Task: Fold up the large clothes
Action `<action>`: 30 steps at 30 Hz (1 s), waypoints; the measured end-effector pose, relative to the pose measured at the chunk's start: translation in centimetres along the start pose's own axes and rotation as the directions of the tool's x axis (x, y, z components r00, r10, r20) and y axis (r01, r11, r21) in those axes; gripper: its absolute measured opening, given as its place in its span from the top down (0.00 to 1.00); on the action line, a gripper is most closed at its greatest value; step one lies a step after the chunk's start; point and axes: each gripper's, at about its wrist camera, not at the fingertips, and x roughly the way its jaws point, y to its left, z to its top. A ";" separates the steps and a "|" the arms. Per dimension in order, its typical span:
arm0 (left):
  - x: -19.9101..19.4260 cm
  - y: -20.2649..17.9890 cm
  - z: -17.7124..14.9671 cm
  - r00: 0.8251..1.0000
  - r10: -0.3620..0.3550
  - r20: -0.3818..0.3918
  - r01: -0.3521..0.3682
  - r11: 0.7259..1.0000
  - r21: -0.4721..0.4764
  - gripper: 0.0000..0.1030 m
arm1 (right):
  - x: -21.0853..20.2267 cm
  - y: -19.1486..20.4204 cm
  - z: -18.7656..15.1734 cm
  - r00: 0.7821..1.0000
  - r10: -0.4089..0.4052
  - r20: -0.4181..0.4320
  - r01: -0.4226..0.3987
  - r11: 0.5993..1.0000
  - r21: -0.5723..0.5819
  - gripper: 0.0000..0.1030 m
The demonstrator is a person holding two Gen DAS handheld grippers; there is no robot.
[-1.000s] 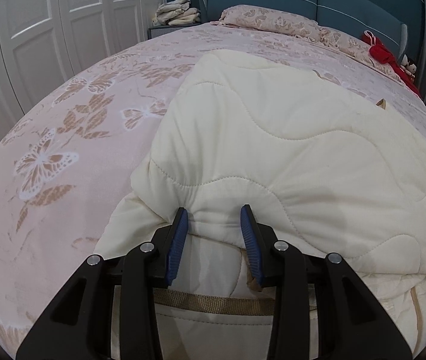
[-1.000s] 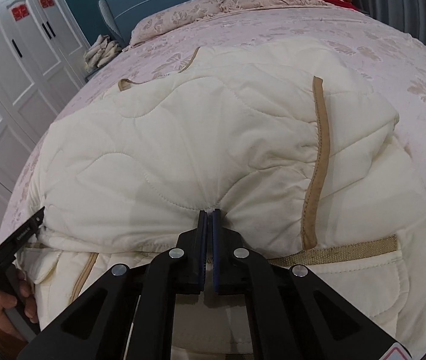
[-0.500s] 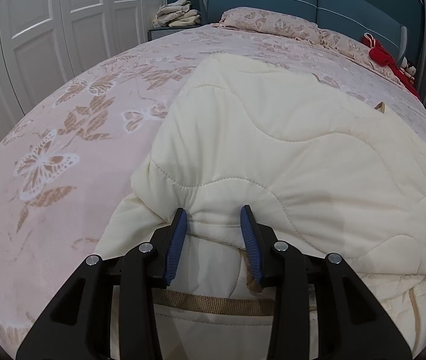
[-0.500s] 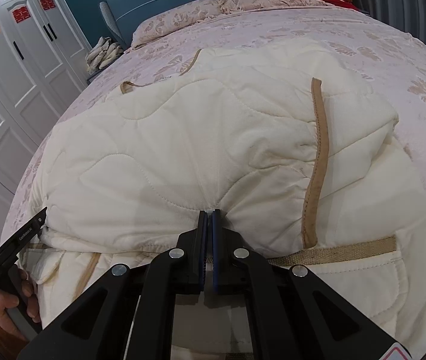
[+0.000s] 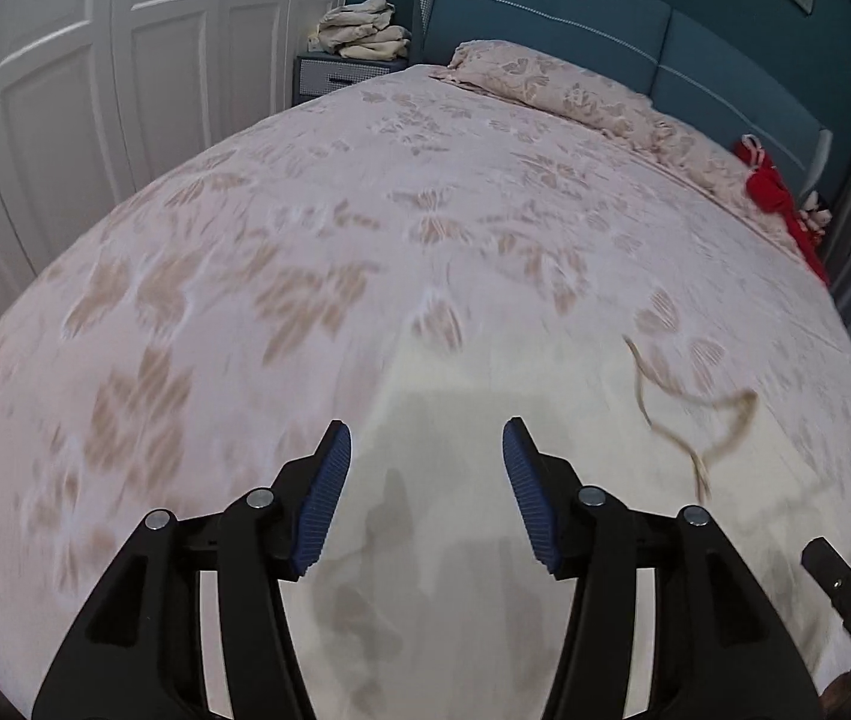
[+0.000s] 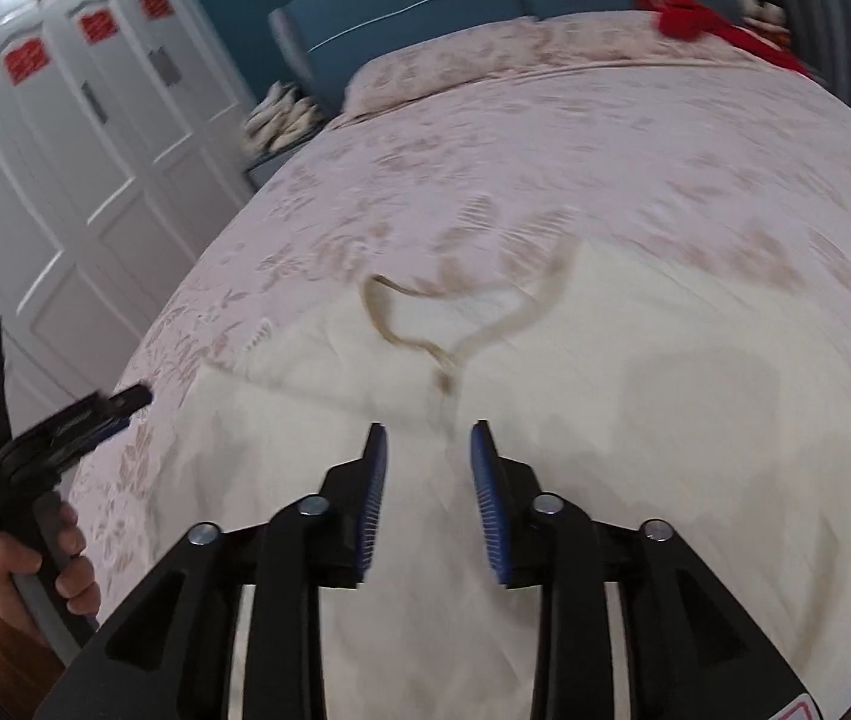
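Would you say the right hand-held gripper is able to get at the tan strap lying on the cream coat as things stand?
Probably yes. The right hand-held gripper is open above the cream coat, and the tan strap lies loose on top just ahead of it, with nothing between them. The picture is blurred, so exact closeness is uncertain.

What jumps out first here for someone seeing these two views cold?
Both grippers, left and right, are open and empty over a cream quilted garment lying on the pink bed. A tan strap loops across the garment's far edge. Red fabric sits at the bed's far right by the teal headboard.
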 end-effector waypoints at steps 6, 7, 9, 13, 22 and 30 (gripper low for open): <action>8.1 -0.8 1.8 0.993 0.051 -0.109 -0.050 0.999 0.012 0.51 | 9.7 4.1 4.8 0.995 0.035 -0.093 -0.042 0.997 -0.071 0.63; 9.0 -0.6 1.4 0.992 0.064 -0.111 -0.064 0.998 0.011 0.50 | 11.2 4.3 5.3 0.994 0.030 -0.107 -0.037 0.997 -0.069 0.58; 10.8 0.3 0.1 0.991 0.059 -0.123 -0.061 0.998 -0.015 0.49 | 13.9 4.6 6.3 0.990 0.023 -0.138 -0.032 0.997 -0.064 0.51; 10.8 1.9 -1.9 1.000 0.007 -0.025 -0.009 0.997 -0.073 0.47 | 18.1 4.3 5.8 0.977 0.026 -0.212 -0.034 0.999 -0.034 0.53; 10.9 2.2 -2.4 1.000 0.008 0.018 -0.007 0.997 -0.077 0.47 | 16.8 3.9 4.7 0.996 0.038 -0.076 -0.041 0.999 -0.035 0.96; 11.3 1.1 -2.4 0.998 0.068 0.013 -0.067 0.997 -0.027 0.45 | 16.7 3.0 4.0 0.998 -0.035 -0.060 0.035 0.999 0.005 0.96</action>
